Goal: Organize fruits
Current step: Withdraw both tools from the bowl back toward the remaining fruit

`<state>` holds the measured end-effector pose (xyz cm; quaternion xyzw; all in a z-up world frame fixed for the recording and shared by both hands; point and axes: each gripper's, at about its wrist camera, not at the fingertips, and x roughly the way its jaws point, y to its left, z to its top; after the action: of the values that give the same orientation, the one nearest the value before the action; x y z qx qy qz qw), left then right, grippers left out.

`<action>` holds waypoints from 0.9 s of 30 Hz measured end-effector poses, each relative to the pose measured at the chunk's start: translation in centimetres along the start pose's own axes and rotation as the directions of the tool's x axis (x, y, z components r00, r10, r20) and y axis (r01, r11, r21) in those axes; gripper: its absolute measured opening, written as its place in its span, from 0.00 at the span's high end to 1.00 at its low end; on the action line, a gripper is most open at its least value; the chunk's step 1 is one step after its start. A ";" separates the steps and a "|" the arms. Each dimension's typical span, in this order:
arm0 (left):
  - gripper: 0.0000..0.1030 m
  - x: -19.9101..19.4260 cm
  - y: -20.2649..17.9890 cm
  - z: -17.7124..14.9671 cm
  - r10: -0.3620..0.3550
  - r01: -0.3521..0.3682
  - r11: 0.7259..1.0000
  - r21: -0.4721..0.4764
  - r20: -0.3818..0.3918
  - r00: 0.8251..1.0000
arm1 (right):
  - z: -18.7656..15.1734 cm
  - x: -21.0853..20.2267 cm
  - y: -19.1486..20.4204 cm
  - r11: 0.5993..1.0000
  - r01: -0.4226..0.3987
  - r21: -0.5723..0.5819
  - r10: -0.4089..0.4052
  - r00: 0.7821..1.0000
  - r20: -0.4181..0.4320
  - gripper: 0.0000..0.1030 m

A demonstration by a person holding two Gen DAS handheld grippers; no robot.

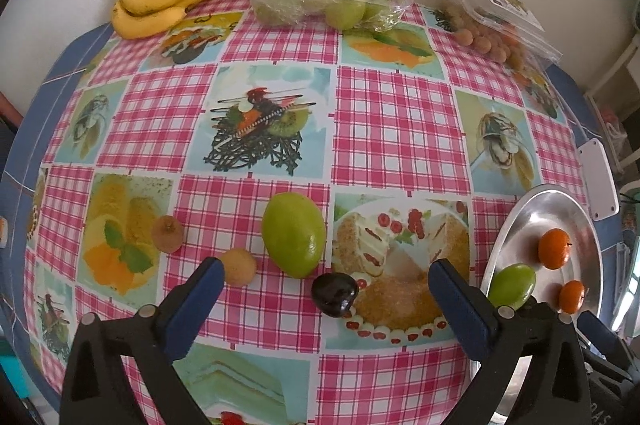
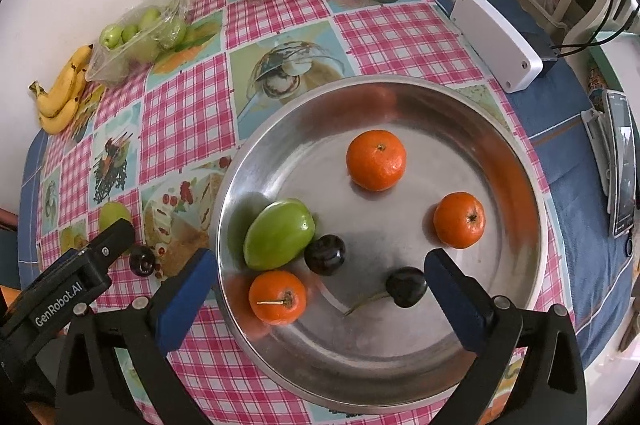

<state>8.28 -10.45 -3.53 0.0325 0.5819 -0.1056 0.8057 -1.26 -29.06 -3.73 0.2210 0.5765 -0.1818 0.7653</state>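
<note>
Lying tilted in metal tray (image 2: 520,161): green fruit (image 2: 279,234), long axis lower-left to upper-right.

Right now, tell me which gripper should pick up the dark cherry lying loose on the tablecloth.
Left. The left gripper hangs open right over the cherry, which lies between its fingers. The right gripper is open over the metal tray, farther away.

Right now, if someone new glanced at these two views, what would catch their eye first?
Probably the steel tray under the right hand-held gripper, holding three oranges, a green fruit and two dark cherries. Next, the loud pink checked tablecloth, with another green fruit and a cherry lying loose before the open left hand-held gripper.
</note>
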 end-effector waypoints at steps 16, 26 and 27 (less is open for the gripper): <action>0.00 -0.8 0.1 -0.5 -0.026 0.027 1.000 0.008 -0.006 1.000 | -0.4 -0.3 0.7 1.000 -0.004 -0.011 0.004 1.000 -0.031 0.00; 0.00 -1.3 3.6 -0.8 -0.036 0.035 0.997 -0.071 -0.004 0.999 | -0.8 -1.5 2.7 0.998 -0.041 -0.040 0.040 0.999 -0.011 0.00; 0.00 -1.3 4.2 -0.9 -0.035 0.035 0.995 -0.089 -0.004 0.999 | -0.8 -1.5 2.9 0.998 -0.041 -0.044 0.041 0.999 -0.012 0.00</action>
<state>7.91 -5.99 -2.88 -0.0131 0.5886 -0.0937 0.8029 -0.74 -26.15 -2.11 0.2168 0.5800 -0.1521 0.7704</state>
